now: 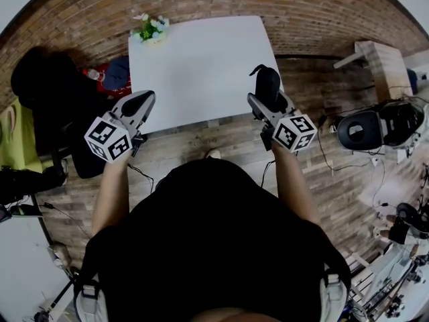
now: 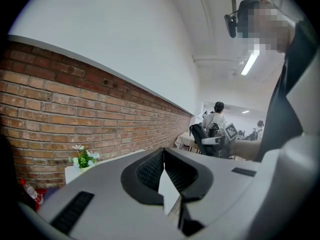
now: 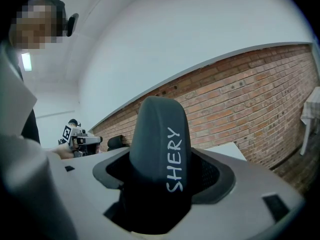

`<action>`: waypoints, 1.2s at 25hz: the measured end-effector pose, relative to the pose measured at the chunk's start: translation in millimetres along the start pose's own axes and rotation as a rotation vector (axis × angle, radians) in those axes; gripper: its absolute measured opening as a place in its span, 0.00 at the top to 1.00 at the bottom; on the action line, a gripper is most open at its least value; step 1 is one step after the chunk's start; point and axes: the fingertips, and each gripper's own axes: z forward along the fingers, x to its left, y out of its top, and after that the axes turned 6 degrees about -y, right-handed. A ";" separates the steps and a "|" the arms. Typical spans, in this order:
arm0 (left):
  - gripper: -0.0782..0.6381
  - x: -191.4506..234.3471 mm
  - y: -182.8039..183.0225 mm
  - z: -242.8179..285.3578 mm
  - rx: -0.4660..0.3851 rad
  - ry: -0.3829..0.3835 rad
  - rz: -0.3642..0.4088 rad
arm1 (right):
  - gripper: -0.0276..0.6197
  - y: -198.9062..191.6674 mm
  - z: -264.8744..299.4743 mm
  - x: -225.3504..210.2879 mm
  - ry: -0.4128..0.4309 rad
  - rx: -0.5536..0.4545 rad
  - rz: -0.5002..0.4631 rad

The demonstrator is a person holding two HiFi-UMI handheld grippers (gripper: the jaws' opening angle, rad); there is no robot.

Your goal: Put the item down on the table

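A dark grey oblong case (image 3: 159, 149) with the white lettering "SHERY" stands upright between the jaws of my right gripper (image 3: 162, 173), which is shut on it. In the head view the case (image 1: 267, 84) hangs over the white table's (image 1: 201, 59) right front corner, held by the right gripper (image 1: 268, 101). My left gripper (image 1: 142, 103) hovers at the table's left front corner, its jaws shut with nothing between them. In the left gripper view its pads (image 2: 151, 171) meet at the left gripper's (image 2: 164, 173) tip.
A small pot of white flowers (image 1: 151, 29) stands at the table's far left corner. A black chair (image 1: 41, 89) and a bottle (image 1: 94, 75) sit to the left. A wooden stool (image 1: 381, 62), headset gear (image 1: 375, 127) and floor cables lie to the right.
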 end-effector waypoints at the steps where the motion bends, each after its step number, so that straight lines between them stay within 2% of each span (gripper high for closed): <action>1: 0.88 -0.7 0.0 2.9 0.001 0.002 -0.001 | 0.41 0.4 1.1 -3.3 0.003 0.003 -0.001; 13: 0.88 -2.4 1.3 38.2 0.002 0.026 -0.008 | 0.41 6.0 11.5 -37.4 0.037 0.015 0.000; 30: 0.88 -18.4 6.7 80.8 0.012 -0.013 0.004 | 0.41 11.0 -1.7 -72.5 0.020 0.011 0.011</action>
